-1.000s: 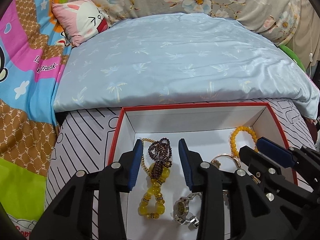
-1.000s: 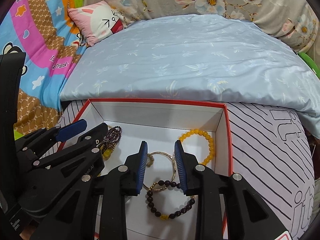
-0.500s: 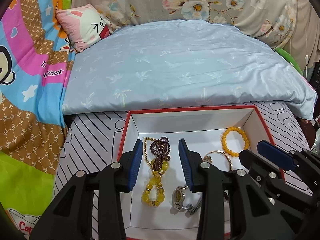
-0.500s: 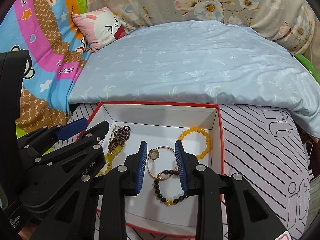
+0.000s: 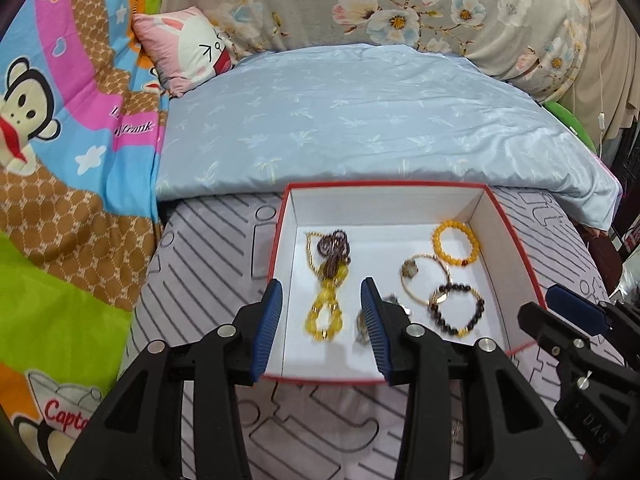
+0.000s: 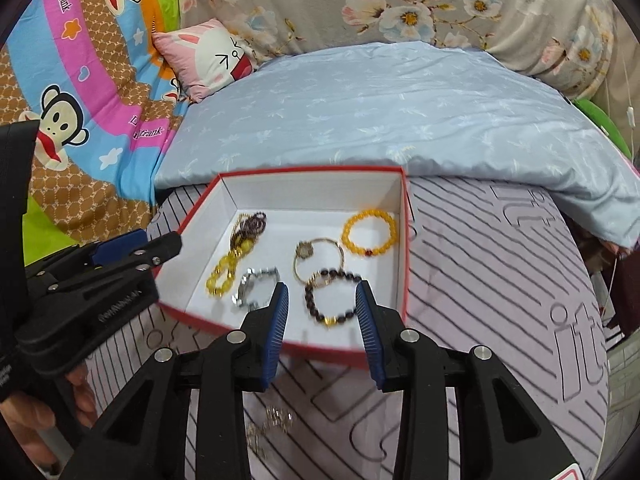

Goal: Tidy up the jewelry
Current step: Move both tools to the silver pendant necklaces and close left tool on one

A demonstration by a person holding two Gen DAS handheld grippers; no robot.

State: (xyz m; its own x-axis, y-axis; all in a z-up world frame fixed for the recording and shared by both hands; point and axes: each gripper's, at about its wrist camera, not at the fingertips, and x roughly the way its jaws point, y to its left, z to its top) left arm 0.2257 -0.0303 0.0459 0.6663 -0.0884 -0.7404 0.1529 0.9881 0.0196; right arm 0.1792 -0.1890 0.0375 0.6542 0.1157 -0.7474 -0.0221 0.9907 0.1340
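A red-edged white box (image 5: pixel 384 204) (image 6: pixel 312 184) lies on a striped mat. It holds a yellow and purple bead necklace (image 5: pixel 326 280) (image 6: pixel 232 256), a silver watch (image 6: pixel 256 284), a gold bangle (image 5: pixel 424 276) (image 6: pixel 318 258), a yellow bead bracelet (image 5: pixel 456 242) (image 6: pixel 370 232) and a dark bead bracelet (image 5: pixel 458 310) (image 6: pixel 332 298). My left gripper (image 5: pixel 322 328) is open and empty over the box's near edge. My right gripper (image 6: pixel 322 328) is open and empty over the near edge. A thin gold chain (image 6: pixel 268 424) lies on the mat under the right gripper.
The striped grey mat (image 6: pixel 500 280) lies on a bed. A light blue quilt (image 5: pixel 360 112) lies just behind the box. A pink rabbit cushion (image 5: pixel 184 48) and a cartoon blanket (image 5: pixel 60 140) are at the left. A floral cover (image 6: pixel 400 8) is at the back.
Both grippers have pulled back and up from inside the box, so the whole box and the mat in front of it now show. Both stay open.
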